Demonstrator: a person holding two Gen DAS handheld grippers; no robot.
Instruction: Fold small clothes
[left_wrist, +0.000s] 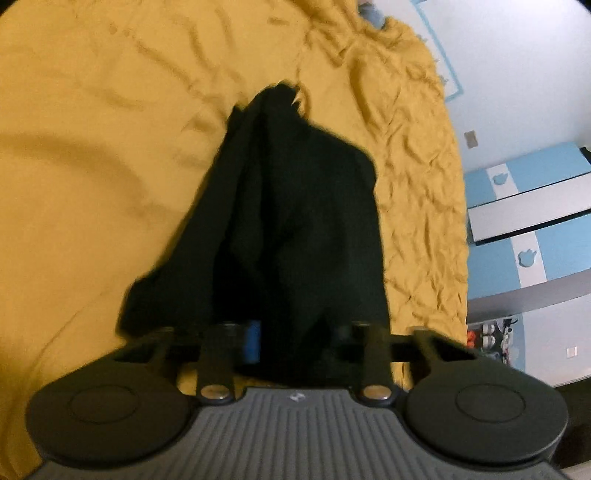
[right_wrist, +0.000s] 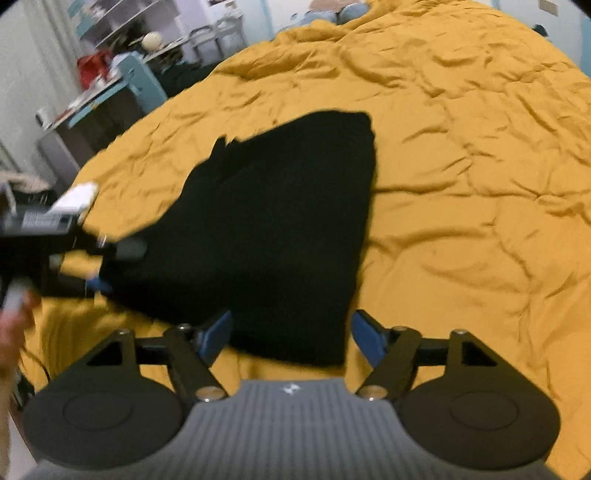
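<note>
Black garment (right_wrist: 280, 229) lies spread on a bed covered by a wrinkled mustard-yellow bedspread (right_wrist: 461, 192), roughly in the middle of the right wrist view. Its right-hand edge runs fairly straight from a squared upper corner down toward the right gripper (right_wrist: 291, 334), while its left-hand edge slants down toward the left gripper (right_wrist: 92, 266), which reaches in from the left side of that view. The near hem sits between the blue pads (right_wrist: 364, 338) of the right gripper, whose jaws stand wide apart and touch no cloth.

From the left wrist view, the garment (left_wrist: 295, 221) rises out of the left gripper (left_wrist: 288, 343) in gathered folds, narrowing to a ragged tip farther up the bedspread (left_wrist: 92, 147). One blue pad (left_wrist: 253, 339) shows just beside the cloth; the other is buried under the black fabric, and the jaws look closed in on a bunched edge of it.

Bare bedspread stretches wide on the right of the garment in the right wrist view and beyond its upper corner. On the left, the bed's edge is near, with a desk (right_wrist: 92, 107) and shelves crowded just past it. In the left wrist view, the bedspread ends on the right at a blue and white wardrobe (left_wrist: 528, 206), while open yellow cloth fills the whole left side.
</note>
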